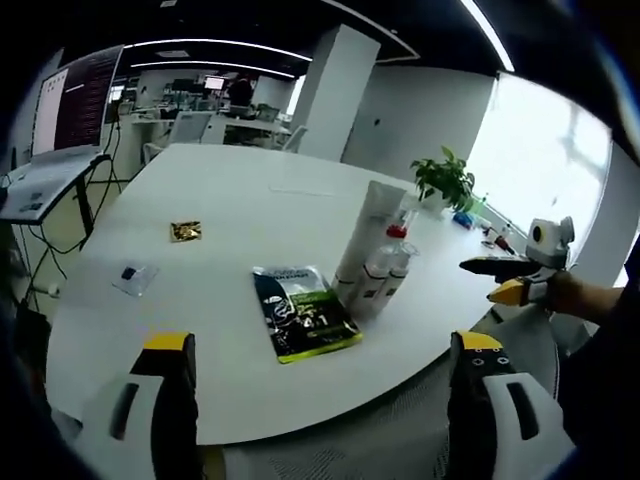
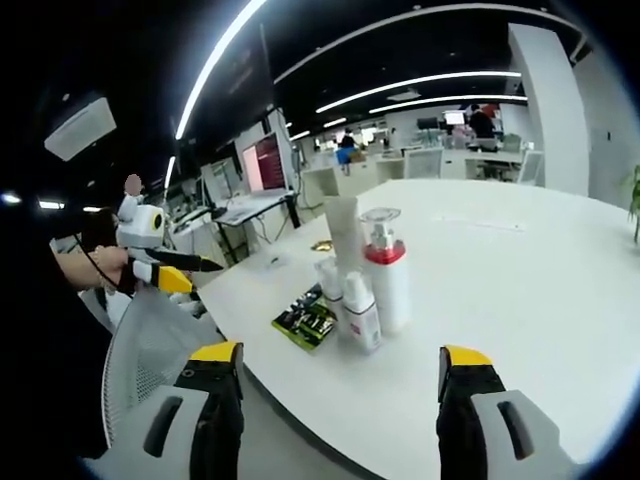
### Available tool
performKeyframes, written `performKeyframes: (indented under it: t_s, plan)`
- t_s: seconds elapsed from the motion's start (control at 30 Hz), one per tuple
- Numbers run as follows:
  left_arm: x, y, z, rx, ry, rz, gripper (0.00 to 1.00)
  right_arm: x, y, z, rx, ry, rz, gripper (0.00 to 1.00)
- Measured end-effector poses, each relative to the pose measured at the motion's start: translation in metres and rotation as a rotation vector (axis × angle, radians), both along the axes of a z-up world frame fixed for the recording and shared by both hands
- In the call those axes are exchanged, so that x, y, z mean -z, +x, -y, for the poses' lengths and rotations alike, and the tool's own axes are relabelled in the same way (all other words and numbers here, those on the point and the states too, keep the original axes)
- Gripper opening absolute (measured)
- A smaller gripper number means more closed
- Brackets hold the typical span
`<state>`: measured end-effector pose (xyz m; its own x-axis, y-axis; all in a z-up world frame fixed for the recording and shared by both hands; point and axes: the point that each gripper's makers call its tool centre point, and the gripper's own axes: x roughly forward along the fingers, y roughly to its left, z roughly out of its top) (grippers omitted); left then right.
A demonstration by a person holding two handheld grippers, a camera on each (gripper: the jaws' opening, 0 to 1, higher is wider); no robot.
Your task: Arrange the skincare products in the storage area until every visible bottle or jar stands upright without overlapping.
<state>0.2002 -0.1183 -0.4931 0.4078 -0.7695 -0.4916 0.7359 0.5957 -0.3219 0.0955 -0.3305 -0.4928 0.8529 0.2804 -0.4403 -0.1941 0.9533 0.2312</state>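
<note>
- Both our claws, the left claw [image 1: 318, 375] and the right claw [image 2: 340, 385], are spread and hold nothing, well back from the tabletop [image 1: 250, 200].
- The bottles [image 2: 362, 280] stand clustered ahead of both; a green pouch [image 1: 303, 312] lies flat beside them.
- We judge nothing is grasped yet; next comes reaching in.
- Whether the clustered bottles touch, we cannot tell.

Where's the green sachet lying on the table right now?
In the left gripper view, the green sachet lies flat on the white table near its front edge, just left of the cluster of upright bottles.
</note>
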Motion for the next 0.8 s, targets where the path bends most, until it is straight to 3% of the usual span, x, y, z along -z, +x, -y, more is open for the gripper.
performKeyframes:
  t_s: [0.3,0.53,0.7,0.8]
  plan:
    - [0.001,0.003,-0.002,-0.004,0.005,0.001,0.99,0.001,0.0,0.003,0.006,-0.003,-0.001,0.81]
    - [0.001,0.002,-0.002,0.001,0.006,-0.03,0.99,0.002,-0.001,0.002,0.0,-0.006,-0.007,0.81]
    - [-0.002,0.008,-0.006,-0.017,0.005,-0.037,0.99,0.002,-0.001,0.002,0.001,-0.006,-0.008,0.81]
    - [-0.003,0.023,-0.015,-0.035,0.013,-0.029,0.99,0.001,0.0,0.002,0.005,-0.005,-0.008,0.81]
